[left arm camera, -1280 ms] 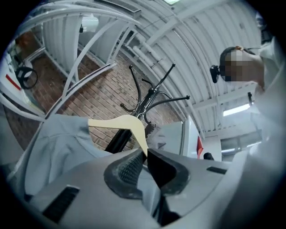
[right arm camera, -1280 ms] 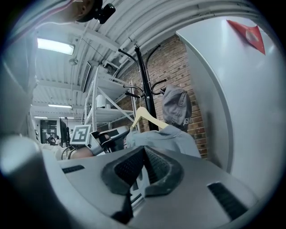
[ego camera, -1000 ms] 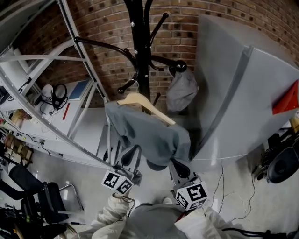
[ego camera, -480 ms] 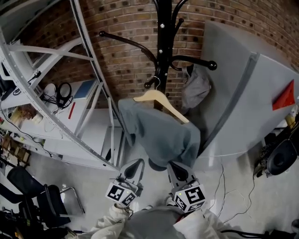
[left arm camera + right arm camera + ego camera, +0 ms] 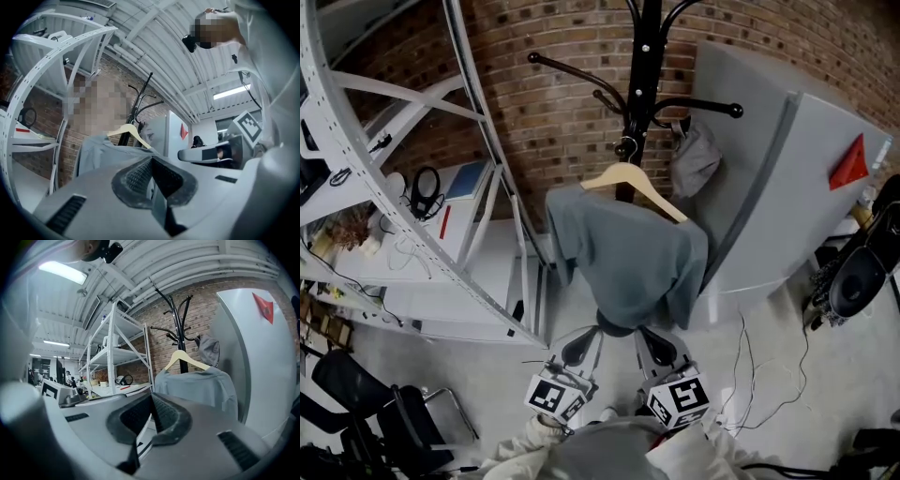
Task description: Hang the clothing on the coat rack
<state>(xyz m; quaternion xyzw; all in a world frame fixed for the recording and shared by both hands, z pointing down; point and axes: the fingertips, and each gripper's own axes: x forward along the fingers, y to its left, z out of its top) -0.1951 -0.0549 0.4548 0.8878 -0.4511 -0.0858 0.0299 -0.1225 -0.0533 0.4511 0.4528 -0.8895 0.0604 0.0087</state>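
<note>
Against the brick wall (image 5: 553,103) stand a grey cabinet (image 5: 787,187) at right and white shelving (image 5: 478,122) at left, with the black coat rack (image 5: 645,75) between them. From the rack hangs the grey shirt (image 5: 628,262), draped on a wooden hanger (image 5: 633,183) whose bar slants from upper left down to the right. The cloth falls straight down, hiding the pole's lower part. The hook is too small to make out. A grey bundle (image 5: 694,159) hangs on a right-hand peg. Below the hem, the left gripper (image 5: 584,342) and right gripper (image 5: 652,339) have their fingers clenched on nothing.
</note>
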